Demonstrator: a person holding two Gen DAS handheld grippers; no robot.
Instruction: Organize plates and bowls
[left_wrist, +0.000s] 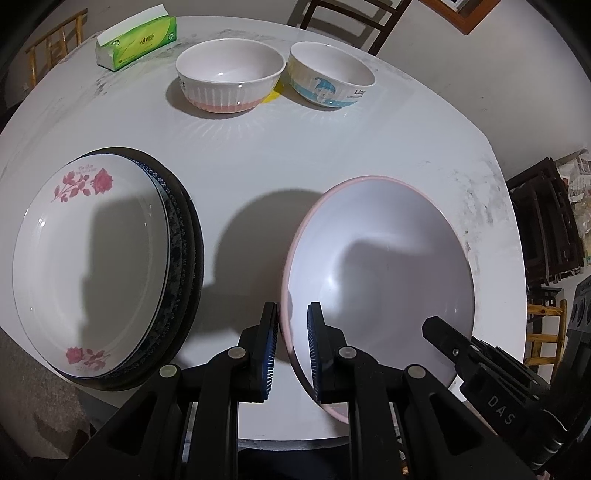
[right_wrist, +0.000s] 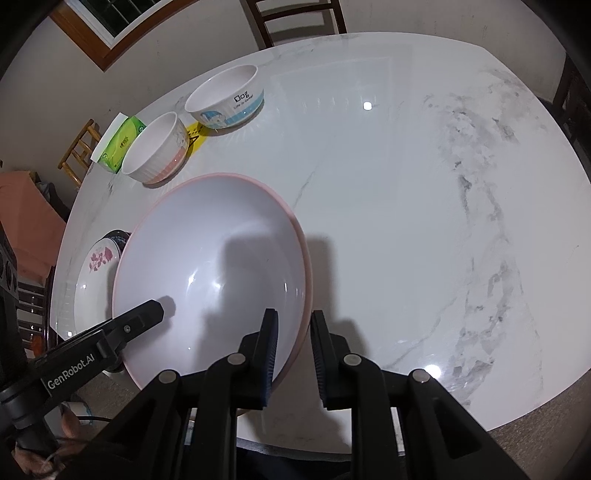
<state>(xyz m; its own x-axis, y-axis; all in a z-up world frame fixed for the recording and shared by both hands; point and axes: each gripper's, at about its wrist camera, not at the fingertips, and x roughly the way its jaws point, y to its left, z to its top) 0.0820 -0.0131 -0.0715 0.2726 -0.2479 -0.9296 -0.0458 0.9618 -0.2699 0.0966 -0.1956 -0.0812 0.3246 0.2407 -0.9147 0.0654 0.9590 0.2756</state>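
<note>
Left wrist view: the left gripper (left_wrist: 291, 347) straddles the near left rim of the pink-rimmed plate (left_wrist: 388, 258), one pad outside and one inside; jaws narrow, contact with the rim not clear.
Right wrist view: the right gripper (right_wrist: 293, 354) straddles the same plate's (right_wrist: 207, 266) right rim at about 4 o'clock, jaws narrow, a gap visible on the outer side.
Plate stack: rose plate (left_wrist: 92, 266) on dark plates at 9 o'clock.
Bowls: pink-based bowl (left_wrist: 229, 74) and blue bowl (left_wrist: 330, 74) at 12 o'clock.
Table (right_wrist: 406, 203): white marble.

Both wrist views look down close from the table's (left_wrist: 258, 155) near edge, sharing the pink-rimmed plate (left_wrist: 388, 258).
</note>
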